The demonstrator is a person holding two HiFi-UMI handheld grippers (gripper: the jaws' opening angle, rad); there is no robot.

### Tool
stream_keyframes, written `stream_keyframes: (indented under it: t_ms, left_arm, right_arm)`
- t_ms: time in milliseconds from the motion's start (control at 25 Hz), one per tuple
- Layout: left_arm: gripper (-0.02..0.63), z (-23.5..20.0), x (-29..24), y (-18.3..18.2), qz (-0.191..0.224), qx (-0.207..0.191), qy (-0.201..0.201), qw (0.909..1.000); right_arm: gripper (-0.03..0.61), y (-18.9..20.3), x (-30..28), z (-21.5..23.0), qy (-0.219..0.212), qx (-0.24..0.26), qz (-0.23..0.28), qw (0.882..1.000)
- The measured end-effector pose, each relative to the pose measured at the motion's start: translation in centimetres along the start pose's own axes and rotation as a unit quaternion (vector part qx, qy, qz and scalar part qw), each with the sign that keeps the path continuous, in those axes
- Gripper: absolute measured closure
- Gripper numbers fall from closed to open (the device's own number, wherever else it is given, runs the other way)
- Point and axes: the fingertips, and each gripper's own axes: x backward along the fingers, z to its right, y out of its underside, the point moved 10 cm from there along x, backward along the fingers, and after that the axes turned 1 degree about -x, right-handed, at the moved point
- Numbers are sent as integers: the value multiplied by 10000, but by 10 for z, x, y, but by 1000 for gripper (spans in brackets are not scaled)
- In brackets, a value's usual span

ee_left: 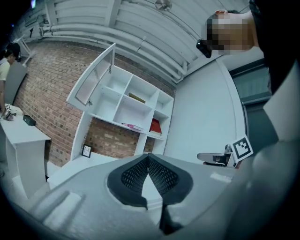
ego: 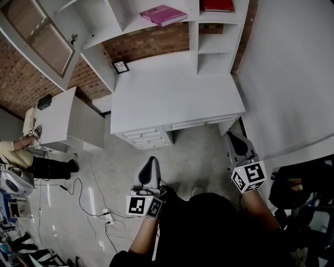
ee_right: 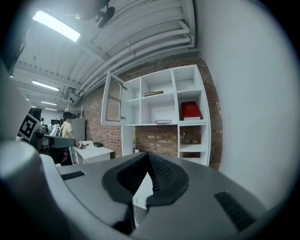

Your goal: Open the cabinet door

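Plainly, the door [ego: 39, 36] stands swung open at the upper left of the head view, its glass panel angled out from the white shelves [ego: 193, 26]; both grippers sit well apart from it, low in the frame over the floor; the left gripper [ego: 151, 160] at lower centre has its jaws pressed together with nothing between them; the right gripper [ego: 233, 137] at lower right is likewise closed and empty; the white surface [ego: 172, 99] lies between grippers and shelves; a pink book [ego: 163, 14] and a red book [ego: 217, 5] rest on shelves at the top; a person [ego: 31, 156] stands at the left edge.
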Motion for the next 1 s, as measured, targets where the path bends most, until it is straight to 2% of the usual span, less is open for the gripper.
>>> stream_keyframes:
  t_ms: [120, 360, 1000]
  left_arm:
    - [594, 6, 3, -1, 118, 11, -38, 9999]
    - [594, 17, 10, 6, 24, -72, -131, 9999]
    - [594, 31, -3, 5, 155, -123, -241, 9995]
  right_arm:
    - [577, 1, 6, 4, 6, 64, 10, 10000]
    - [577, 4, 18, 11, -44, 108, -6, 9999]
    - [577, 8, 21, 20, -166, 73, 68, 9998]
